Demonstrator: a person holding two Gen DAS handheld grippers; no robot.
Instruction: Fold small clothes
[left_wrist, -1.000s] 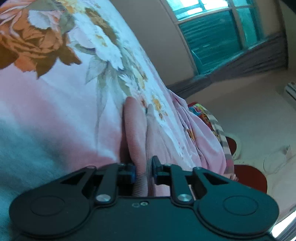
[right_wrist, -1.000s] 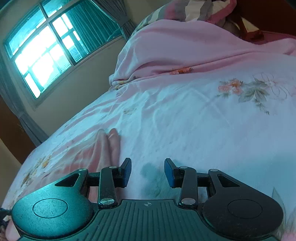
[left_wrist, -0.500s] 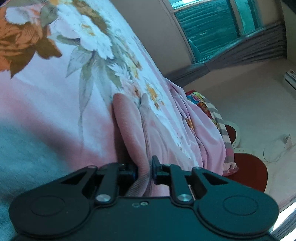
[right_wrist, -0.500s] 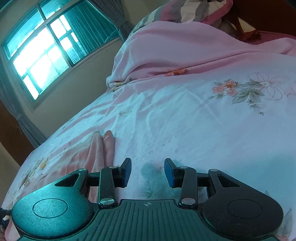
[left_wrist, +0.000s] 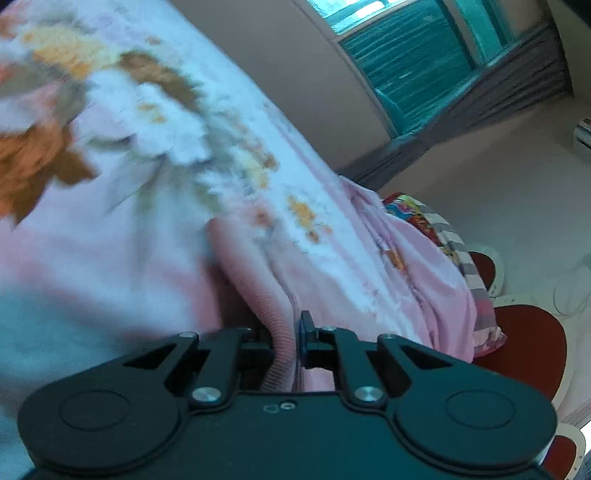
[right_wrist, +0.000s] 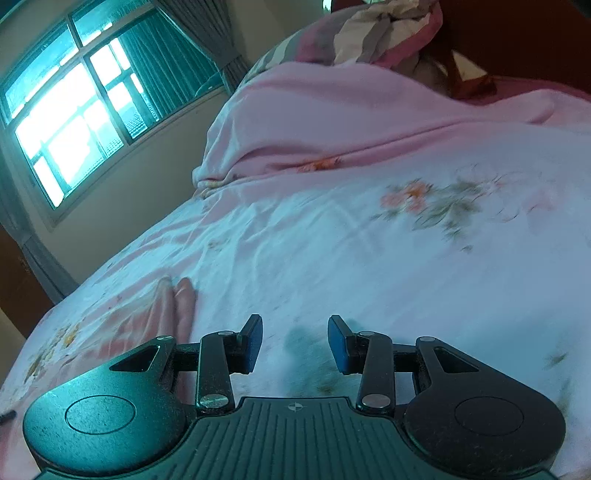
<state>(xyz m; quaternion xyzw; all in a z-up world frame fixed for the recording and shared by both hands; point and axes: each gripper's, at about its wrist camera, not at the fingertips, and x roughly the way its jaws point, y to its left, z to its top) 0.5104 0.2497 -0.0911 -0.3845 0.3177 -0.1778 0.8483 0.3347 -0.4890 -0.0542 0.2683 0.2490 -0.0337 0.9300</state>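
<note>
Left gripper (left_wrist: 286, 338) – just closing, clamped on pink garment (left_wrist: 255, 280) | right gripper (right_wrist: 295, 341) – parted, empty

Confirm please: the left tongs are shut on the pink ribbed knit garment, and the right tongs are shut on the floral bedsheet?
Not quite. The left tongs are shut on the pink ribbed knit garment, but the right wrist view shows the right tongs open, gripping nothing, above the floral bedsheet.

We are in a home bedroom. Ahead of our right claw spreads a pink floral cotton bedsheet (right_wrist: 332, 258), with a rumpled pink blanket (right_wrist: 332, 122) and striped pillow (right_wrist: 369, 33) beyond, and up to its left a bright barred window (right_wrist: 74, 122) with grey curtains (right_wrist: 207, 33).
</note>
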